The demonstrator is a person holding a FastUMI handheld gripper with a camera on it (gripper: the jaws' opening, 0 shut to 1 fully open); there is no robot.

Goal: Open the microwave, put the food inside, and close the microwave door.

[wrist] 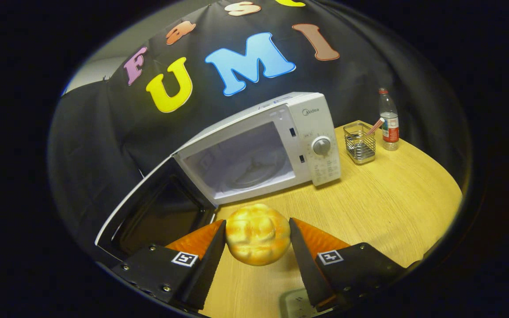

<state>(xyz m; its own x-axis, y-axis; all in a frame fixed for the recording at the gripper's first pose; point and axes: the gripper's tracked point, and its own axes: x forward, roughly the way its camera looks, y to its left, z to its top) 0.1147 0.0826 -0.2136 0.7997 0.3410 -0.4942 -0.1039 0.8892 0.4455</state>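
While the microwave (259, 145) stands with its door (157, 212) swung open | gripper (257, 236) clamped on bread roll (257, 239), lifted above the table (369, 207) | cavity (241, 161) lies ahead, slightly left, beyond the fingertips | next judged: carry roll forward in.

A bread roll (257, 234) sits between the tool's (257, 240) fingers, before the open microwave (254, 148) on the worktop (391, 194); wire holder (359, 143) and bottle (389, 120) stand right.

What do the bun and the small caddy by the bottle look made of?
Bun, held in the gripper: soft foam or bread, matte golden crust, lobed top; can't tell which. Caddy: shiny metal wire, light glinting on thin bars.
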